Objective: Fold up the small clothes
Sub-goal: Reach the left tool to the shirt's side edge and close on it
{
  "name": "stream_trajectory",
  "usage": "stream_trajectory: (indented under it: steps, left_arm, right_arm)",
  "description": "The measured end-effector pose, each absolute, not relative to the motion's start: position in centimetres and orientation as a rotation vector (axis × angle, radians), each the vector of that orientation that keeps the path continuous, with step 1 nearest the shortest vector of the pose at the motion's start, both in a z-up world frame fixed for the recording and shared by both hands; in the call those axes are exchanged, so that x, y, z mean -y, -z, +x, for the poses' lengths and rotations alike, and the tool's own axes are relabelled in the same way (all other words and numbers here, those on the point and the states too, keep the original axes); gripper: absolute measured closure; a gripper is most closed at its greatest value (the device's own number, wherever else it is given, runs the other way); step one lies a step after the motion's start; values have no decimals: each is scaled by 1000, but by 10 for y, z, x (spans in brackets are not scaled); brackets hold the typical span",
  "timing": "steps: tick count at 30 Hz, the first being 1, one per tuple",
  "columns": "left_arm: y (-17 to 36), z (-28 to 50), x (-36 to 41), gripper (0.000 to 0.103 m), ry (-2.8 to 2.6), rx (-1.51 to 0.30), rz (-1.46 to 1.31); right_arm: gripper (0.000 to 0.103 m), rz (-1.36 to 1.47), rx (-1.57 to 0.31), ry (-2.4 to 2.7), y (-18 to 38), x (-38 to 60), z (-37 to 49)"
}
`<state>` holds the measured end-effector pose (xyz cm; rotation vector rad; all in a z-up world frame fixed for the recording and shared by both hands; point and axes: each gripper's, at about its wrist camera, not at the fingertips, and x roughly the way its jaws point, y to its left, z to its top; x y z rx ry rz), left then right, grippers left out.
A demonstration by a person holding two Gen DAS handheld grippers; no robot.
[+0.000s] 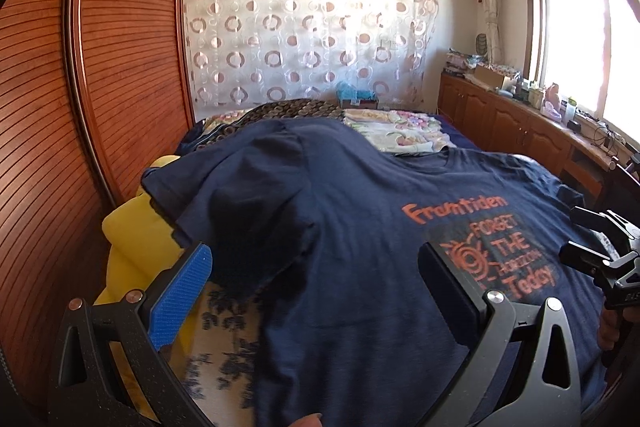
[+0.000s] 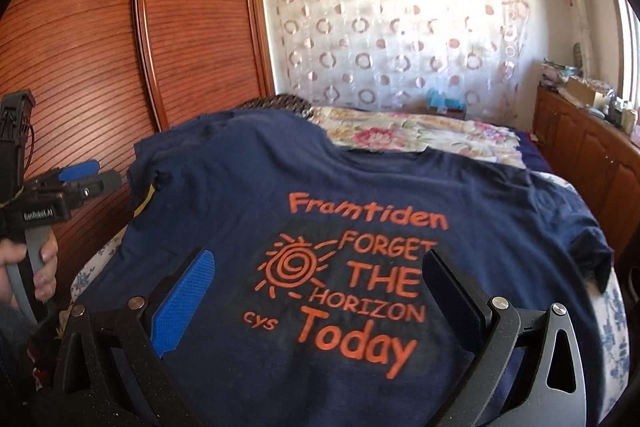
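A navy T-shirt (image 1: 352, 251) (image 2: 360, 187) with orange print lies spread face up on the bed, collar toward the far side. Its left sleeve (image 1: 256, 195) is folded in over the body. My left gripper (image 1: 316, 279) hovers open above the shirt's left part, nothing between its fingers. My right gripper (image 2: 320, 283) is open over the printed chest, also empty. In the right wrist view the left gripper (image 2: 86, 183) shows at the left edge, held by a hand (image 2: 40, 267). The right gripper (image 1: 592, 247) appears at the right edge of the left wrist view.
A wooden slatted wardrobe (image 1: 100, 75) runs along the left of the bed. Yellow cloth (image 1: 136, 227) lies under the shirt's left edge. Floral bedding (image 2: 420, 135) and a patterned blanket (image 1: 288, 109) sit beyond the collar. Low wooden cabinets (image 1: 520, 123) with clutter line the right wall.
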<state>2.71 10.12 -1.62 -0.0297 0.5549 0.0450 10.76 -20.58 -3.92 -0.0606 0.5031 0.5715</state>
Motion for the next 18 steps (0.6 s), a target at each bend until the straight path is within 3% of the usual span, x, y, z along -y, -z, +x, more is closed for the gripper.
stream_trajectory:
  steps: [11,18]
  left_arm:
    - [19,62,-160,0,-39,-621,-32]
    - [16,101,-195,27,-49,-674,3]
  right_arm:
    - [1,-112,-594,-612,39,200,134]
    - [1,-147,-580,-652,34,191,145]
